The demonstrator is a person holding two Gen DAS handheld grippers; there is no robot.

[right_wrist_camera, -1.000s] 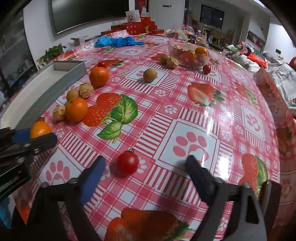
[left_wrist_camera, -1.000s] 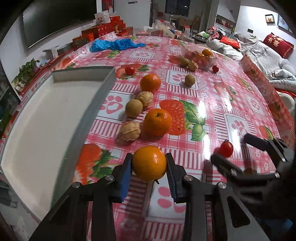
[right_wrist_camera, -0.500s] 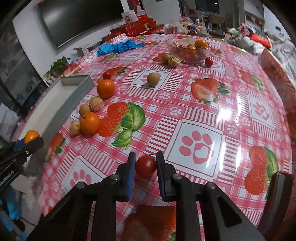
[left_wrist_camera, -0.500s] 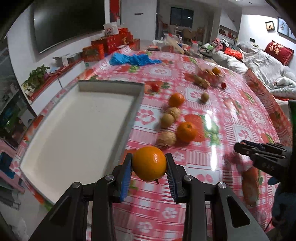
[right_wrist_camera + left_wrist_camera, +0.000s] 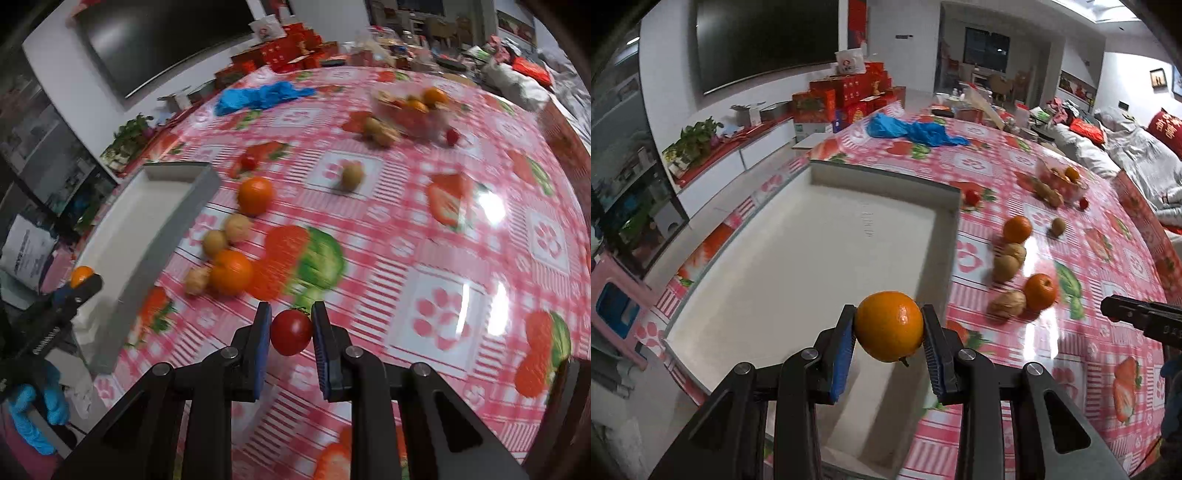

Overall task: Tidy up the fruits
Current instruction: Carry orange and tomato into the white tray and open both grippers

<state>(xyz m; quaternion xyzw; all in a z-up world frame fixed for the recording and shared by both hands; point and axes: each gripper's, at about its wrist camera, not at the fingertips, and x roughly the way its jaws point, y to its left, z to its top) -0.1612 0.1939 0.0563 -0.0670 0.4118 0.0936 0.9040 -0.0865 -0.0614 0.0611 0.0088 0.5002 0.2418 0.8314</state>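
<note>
Two claws are full: my left gripper (image 5: 889,338) squeezes an orange (image 5: 888,326) above the tray (image 5: 945,236), my right gripper (image 5: 289,334) squeezes a tomato (image 5: 291,331) beside the tray; too hard, it could burst.

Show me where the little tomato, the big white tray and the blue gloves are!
tomato (image 5: 291,331), right wrist view, middle of its red skin.
tray (image 5: 820,266), left wrist view, bare white floor inside.
gloves (image 5: 916,131), left wrist view, middle of the crumpled blue heap.
</note>
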